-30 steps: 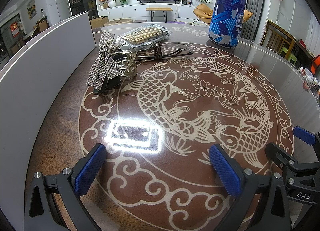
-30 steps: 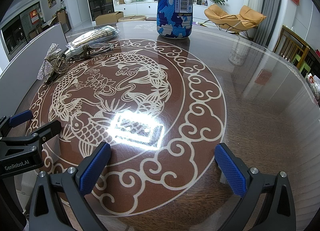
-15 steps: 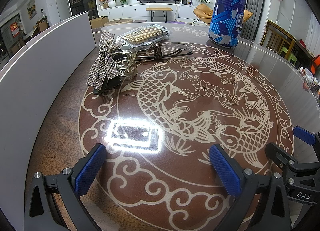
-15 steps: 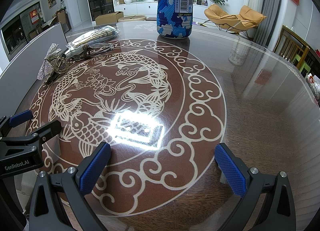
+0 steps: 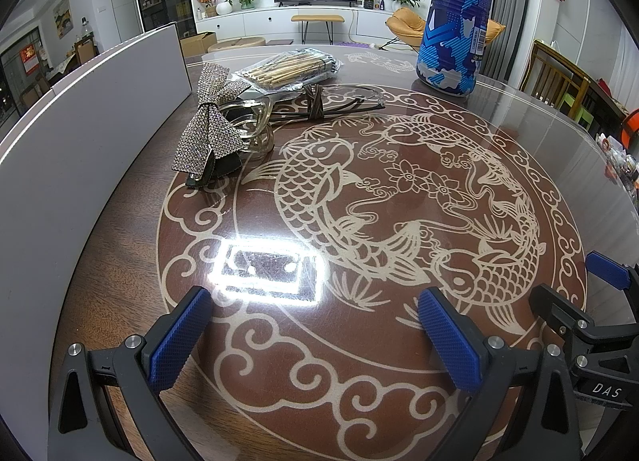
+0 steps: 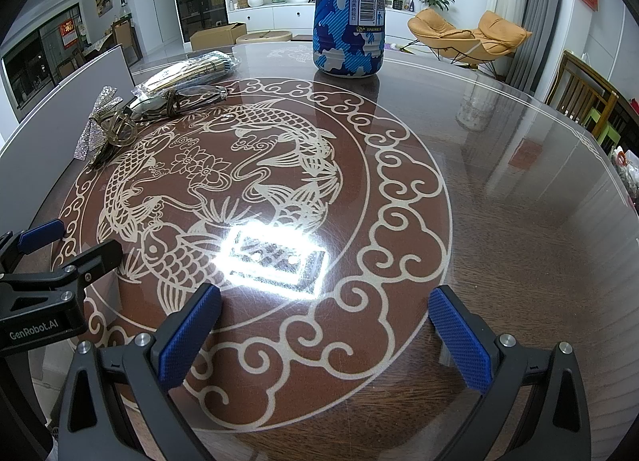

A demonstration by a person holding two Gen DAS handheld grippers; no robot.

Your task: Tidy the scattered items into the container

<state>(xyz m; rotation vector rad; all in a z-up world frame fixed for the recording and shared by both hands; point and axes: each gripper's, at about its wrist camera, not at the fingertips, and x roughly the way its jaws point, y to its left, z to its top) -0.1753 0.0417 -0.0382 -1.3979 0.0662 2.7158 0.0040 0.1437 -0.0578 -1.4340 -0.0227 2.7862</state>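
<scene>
Tidying has not begun, I judge: my left gripper (image 5: 311, 325) and right gripper (image 6: 323, 321) both hover wide open and empty above the tabletop's (image 6: 499, 189) near edge. The sequined bow clip (image 5: 209, 129), glasses (image 5: 279, 109) and bagged chopsticks (image 5: 291, 67) lie clustered toward the far left edge, beside the grey container wall (image 5: 92, 113). Next I'd reach the left one forward to the bow. Glossy carp-patterned glass, living room beyond; a blue bottle (image 6: 349, 9) stands at the far edge.

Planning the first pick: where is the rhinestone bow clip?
In the left wrist view the rhinestone bow clip lies far left on the table, beside the grey panel, overlapping the glasses.
</scene>
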